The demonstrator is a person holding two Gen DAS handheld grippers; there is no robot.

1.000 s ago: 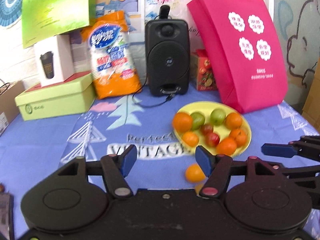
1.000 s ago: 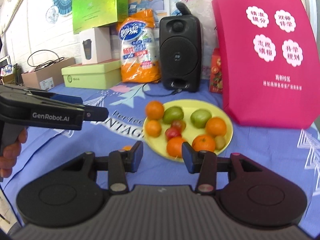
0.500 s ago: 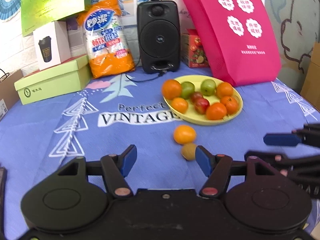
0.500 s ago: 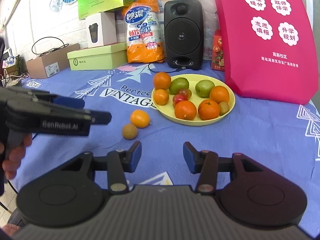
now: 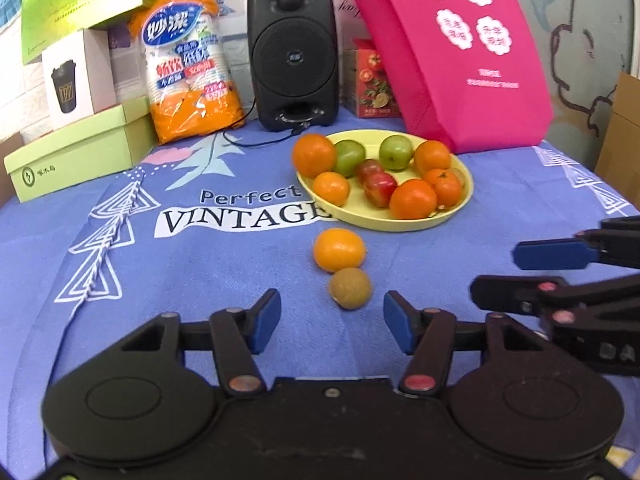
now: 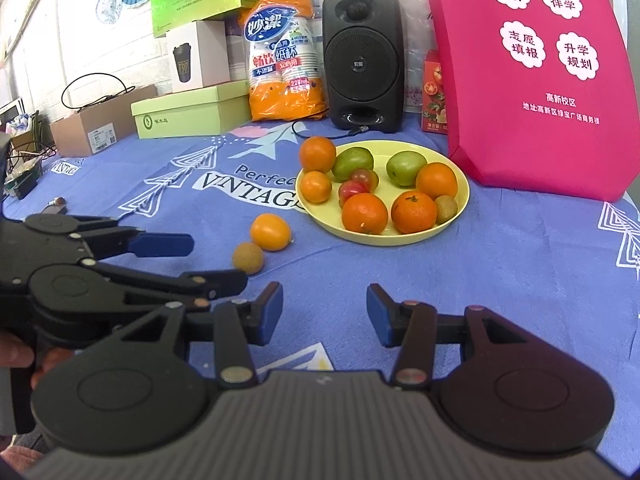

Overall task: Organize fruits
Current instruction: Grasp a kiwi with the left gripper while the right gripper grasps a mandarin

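Kiwi: small brown fruit (image 5: 350,288) is lying on the blue tablecloth (image 5: 200,264), just ahead of the left gripper's jaws and touching or almost touching the loose orange beyond it.
Loose orange: this one (image 5: 339,249) is sitting on the cloth between the kiwi and the yellow plate (image 5: 400,222), off the plate's near rim.
Plate contents: oranges, two green fruits, reddish ones and another kiwi (image 6: 445,209) are already crowding the plate.
Left gripper: it (image 5: 331,322) is closing, yet the blue pads are standing clear of the kiwi, which is lying just past the tips and a little right of centre; nothing is held.
Right gripper: it (image 6: 324,314) is hovering over bare cloth with its jaws partly apart and empty.
Handling, kiwi: probably light, rounded and a bit soft, so it is likely asking for gentle pressure; the fuzzy skin should be giving the pads some friction.
Hold point: the widest part of the kiwi, pads on opposite sides, looks the safest place.
Risk: either round fruit is liable to roll if nudged, and the orange alongside is leaving little room on the far side.
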